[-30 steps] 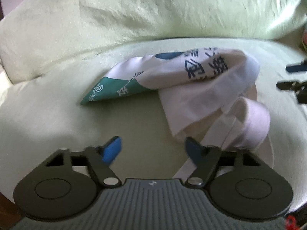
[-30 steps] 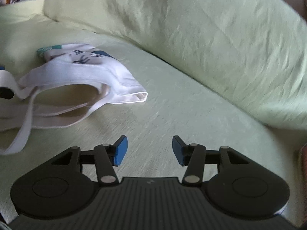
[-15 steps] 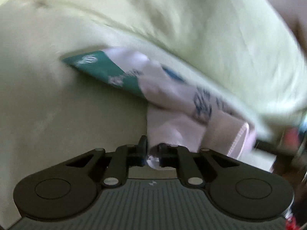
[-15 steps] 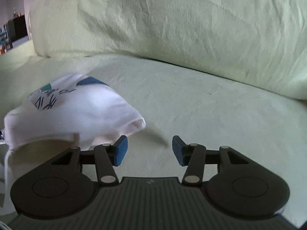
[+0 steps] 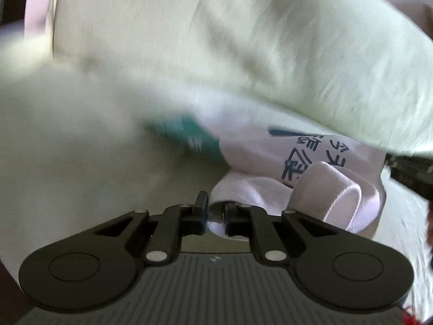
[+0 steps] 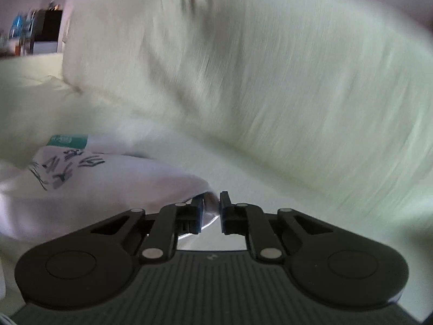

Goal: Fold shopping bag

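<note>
I am pinching a near edge of the shopping bag (image 5: 257, 159) with my left gripper (image 5: 215, 211), white cloth bunching between the closed-in fingers. My right gripper (image 6: 211, 208) is clamping the bag's (image 6: 89, 178) near right corner likewise. The bag is lying crumpled on the pale green sofa seat (image 6: 270, 189), its teal patch at the far left, the back cushion (image 5: 270, 54) looming behind.

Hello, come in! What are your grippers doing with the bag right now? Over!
Left gripper shut on shopping bag edge. Right gripper shut on another edge. Bag bunched on green sofa cover, not folded yet. Nothing in the way.
</note>
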`<state>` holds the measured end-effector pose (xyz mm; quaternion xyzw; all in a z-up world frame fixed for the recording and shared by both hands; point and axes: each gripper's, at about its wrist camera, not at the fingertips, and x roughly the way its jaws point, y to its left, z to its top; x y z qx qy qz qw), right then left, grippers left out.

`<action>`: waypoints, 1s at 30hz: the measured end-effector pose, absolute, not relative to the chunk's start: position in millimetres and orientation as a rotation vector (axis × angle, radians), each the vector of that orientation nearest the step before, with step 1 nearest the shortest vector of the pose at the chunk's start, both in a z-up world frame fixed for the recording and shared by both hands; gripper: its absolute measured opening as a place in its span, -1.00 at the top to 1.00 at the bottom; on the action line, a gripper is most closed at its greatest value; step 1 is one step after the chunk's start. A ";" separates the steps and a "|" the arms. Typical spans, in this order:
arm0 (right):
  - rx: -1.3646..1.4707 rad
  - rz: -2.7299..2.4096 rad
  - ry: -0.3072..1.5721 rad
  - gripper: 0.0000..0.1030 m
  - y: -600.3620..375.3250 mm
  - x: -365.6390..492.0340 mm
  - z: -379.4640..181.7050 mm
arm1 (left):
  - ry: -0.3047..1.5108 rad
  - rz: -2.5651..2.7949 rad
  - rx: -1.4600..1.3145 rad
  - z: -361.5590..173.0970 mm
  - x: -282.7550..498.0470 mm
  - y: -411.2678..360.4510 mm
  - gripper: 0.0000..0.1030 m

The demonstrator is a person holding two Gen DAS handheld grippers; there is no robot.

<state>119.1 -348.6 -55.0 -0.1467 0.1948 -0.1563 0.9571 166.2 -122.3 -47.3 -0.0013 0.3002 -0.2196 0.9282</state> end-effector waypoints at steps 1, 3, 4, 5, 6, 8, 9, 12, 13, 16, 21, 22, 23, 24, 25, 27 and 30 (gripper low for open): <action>-0.362 -0.353 0.358 0.82 -348.3 107.7 -40.9 | 0.567 -0.468 0.058 -29.5 147.9 -132.7 0.78; -0.486 -0.450 0.319 0.82 -359.5 82.5 -19.1 | 0.489 -0.523 0.180 -2.9 105.2 -158.8 0.77; -0.531 -0.505 0.327 0.82 -371.2 69.4 -13.2 | 0.453 -0.552 0.240 9.0 83.6 -172.3 0.77; -0.538 -0.555 0.388 0.82 -390.4 57.4 -12.7 | 0.439 -0.594 0.307 17.1 62.6 -187.9 0.75; -0.532 -0.603 0.467 0.82 -411.9 45.9 -13.8 | 0.446 -0.646 0.380 21.8 42.3 -205.4 0.63; -0.461 -0.651 0.666 0.80 -463.7 22.8 -36.9 | 0.454 -0.771 0.464 29.1 -0.2 -235.8 0.46; -0.410 -0.667 0.758 0.68 -486.4 11.2 -53.3 | 0.463 -0.843 0.478 30.6 -17.9 -246.3 0.35; -0.313 -0.723 0.963 0.55 -519.0 -30.1 -97.3 | 0.528 -0.998 0.554 25.2 -56.9 -268.2 0.08; -0.292 -0.732 0.966 0.48 -517.2 -45.7 -104.2 | 0.534 -1.010 0.594 21.4 -65.5 -270.9 -0.22; -0.194 -0.752 0.893 -0.03 -492.9 -88.6 -108.5 | 0.532 -1.028 0.635 15.8 -72.7 -261.5 -0.29; -0.158 -0.545 0.659 -0.03 -390.4 -123.4 -82.2 | 0.578 -0.923 0.578 12.3 -33.1 -216.1 -0.21; -0.168 -0.489 0.613 -0.03 -365.6 -126.2 -76.5 | 0.593 -0.882 0.577 11.5 -24.7 -206.0 -0.16; -0.198 -0.435 0.585 -0.04 -344.2 -123.1 -72.3 | 0.606 -0.850 0.575 9.4 -15.1 -197.3 -0.13; -0.248 -0.384 0.579 -0.07 -322.7 -115.1 -71.0 | 0.611 -0.828 0.579 6.4 -5.1 -191.8 -0.09; -0.302 -0.332 0.579 -0.12 -300.7 -105.9 -70.5 | 0.611 -0.811 0.589 3.6 4.3 -188.0 -0.09; -0.437 -0.294 0.595 -0.18 -268.6 -83.1 -81.4 | 0.578 -0.793 0.623 -1.0 17.2 -181.7 -0.09; -0.659 -0.257 0.639 -0.13 -235.1 -46.2 -109.3 | 0.528 -0.806 0.654 -7.1 31.4 -176.2 -0.11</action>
